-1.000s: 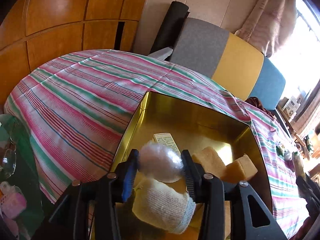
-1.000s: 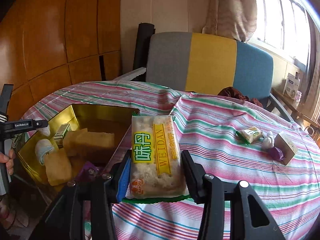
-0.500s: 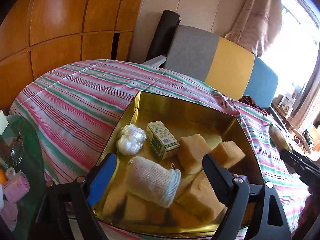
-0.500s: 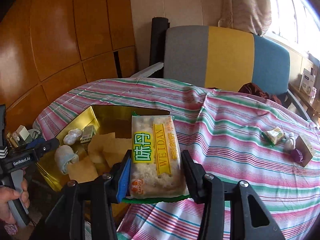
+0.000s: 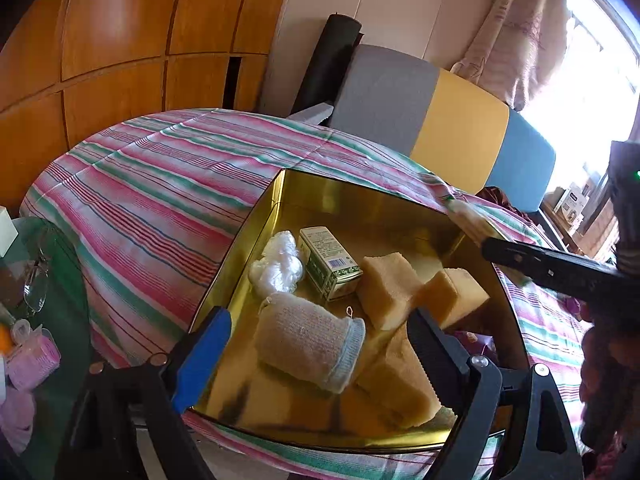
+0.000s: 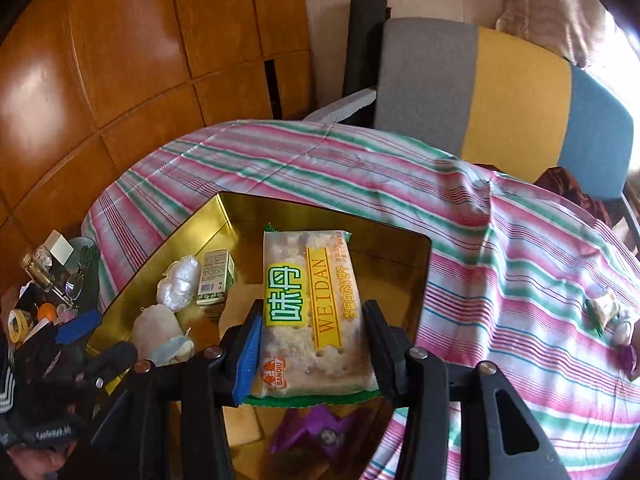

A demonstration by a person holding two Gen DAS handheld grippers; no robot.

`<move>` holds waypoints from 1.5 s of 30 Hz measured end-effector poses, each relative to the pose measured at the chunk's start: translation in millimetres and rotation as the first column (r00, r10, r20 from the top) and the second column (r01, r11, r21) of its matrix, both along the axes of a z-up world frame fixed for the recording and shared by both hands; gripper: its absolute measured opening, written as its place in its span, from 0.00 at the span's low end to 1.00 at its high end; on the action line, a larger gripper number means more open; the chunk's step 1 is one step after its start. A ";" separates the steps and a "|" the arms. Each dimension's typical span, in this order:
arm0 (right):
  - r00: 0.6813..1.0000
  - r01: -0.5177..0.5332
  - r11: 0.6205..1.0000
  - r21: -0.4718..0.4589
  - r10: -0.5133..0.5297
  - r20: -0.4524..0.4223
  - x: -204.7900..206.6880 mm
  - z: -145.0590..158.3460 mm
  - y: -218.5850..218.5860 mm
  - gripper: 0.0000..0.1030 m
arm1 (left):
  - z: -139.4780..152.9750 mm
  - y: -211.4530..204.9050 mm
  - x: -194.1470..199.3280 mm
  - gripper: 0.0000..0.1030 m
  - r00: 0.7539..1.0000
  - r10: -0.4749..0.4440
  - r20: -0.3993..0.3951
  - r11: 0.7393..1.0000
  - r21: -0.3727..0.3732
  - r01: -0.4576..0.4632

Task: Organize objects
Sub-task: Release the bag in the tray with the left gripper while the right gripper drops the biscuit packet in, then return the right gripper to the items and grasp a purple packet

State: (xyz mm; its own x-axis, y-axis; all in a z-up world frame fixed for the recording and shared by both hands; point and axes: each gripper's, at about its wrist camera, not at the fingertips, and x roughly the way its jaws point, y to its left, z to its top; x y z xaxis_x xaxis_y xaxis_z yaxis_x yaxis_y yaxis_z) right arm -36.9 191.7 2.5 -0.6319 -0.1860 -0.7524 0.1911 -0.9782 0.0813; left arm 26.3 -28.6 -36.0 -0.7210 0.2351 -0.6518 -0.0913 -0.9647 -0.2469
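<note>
My right gripper [image 6: 310,344] clamped on cracker pack [image 6: 310,300], held over gold tin [image 6: 224,216]; label reads "WEIDAN", "BANOIU". Pack hides tin floor beneath; purple wrapper [image 6: 320,432] blurred. My left gripper [image 5: 320,344] jaws just opened wide, nothing between pads, over tin's near edge. Left view alone shows sponge blocks [image 5: 386,290]; white ball [image 5: 276,266], green box [image 5: 328,262], sock roll [image 5: 308,340] inside tin. Box print unreadable.
</note>
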 end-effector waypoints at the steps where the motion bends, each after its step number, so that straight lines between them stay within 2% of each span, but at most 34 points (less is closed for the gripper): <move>1: 1.000 -0.004 1.000 -0.001 0.004 0.015 -7.4 -1.2 -2.9 0.46 | -0.3 -0.7 0.1 0.88 1.000 -0.001 0.002 1.000 0.002 0.001; 5: 0.996 -0.034 0.999 -0.016 0.035 0.076 -37.6 -6.6 -15.9 0.46 | 0.5 -6.3 1.7 0.88 1.000 -0.003 -0.002 1.000 0.009 0.003; 11: 0.986 -0.106 0.992 0.069 0.096 0.138 -82.0 -17.7 -50.4 0.47 | 0.0 -16.0 3.9 0.88 1.000 0.013 0.006 1.000 0.013 -0.013; 14: 0.981 -0.114 0.990 0.088 0.097 0.170 -99.1 -26.9 -59.8 0.47 | -1.4 -19.2 3.9 0.88 1.000 0.020 0.015 1.000 0.019 -0.020; 16: 0.983 -0.093 0.988 0.126 0.071 0.171 -106.8 -30.5 -63.0 0.48 | -1.8 -20.8 4.7 0.88 1.000 0.026 0.018 1.000 0.014 -0.026; 18: 0.985 -0.070 0.990 0.122 0.050 0.163 -107.5 -29.2 -59.6 0.48 | -2.3 -21.9 4.3 0.88 1.000 0.023 0.020 1.000 0.019 -0.023; 24: 0.994 -0.049 0.997 0.051 0.044 0.103 -81.5 -11.8 -31.2 0.48 | -1.2 -11.8 1.9 0.88 1.000 0.010 0.024 0.999 0.035 -0.011; 30: 0.997 0.013 0.999 -0.042 -0.009 0.079 -47.5 1.3 6.3 0.48 | 5.2 14.4 6.7 0.88 0.999 -0.047 0.015 0.999 0.025 0.047; 35: 0.997 0.059 0.997 -0.044 -0.057 0.043 -13.7 8.7 38.7 0.48 | 12.3 44.6 11.4 0.89 0.993 -0.122 0.006 0.992 0.015 0.122; 40: 0.992 0.123 0.992 -0.032 -0.122 0.031 13.7 2.4 73.7 0.48 | 18.9 71.9 19.4 0.89 0.981 -0.196 -0.005 0.981 -0.002 0.196; 45: 0.977 0.210 0.976 -0.051 -0.207 0.058 37.2 -20.0 112.5 0.48 | 22.0 99.0 25.0 0.89 0.967 -0.254 0.007 0.967 -0.016 0.254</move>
State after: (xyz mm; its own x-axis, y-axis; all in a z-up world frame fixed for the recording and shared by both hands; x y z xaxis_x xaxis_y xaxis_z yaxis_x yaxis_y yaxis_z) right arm 0.3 304.2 -17.4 -0.6215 -0.0977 -0.7773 -0.0224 -0.9896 0.1423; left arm 51.3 70.4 -14.0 -0.6359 0.3991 -0.6606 -0.3326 -0.9141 -0.2320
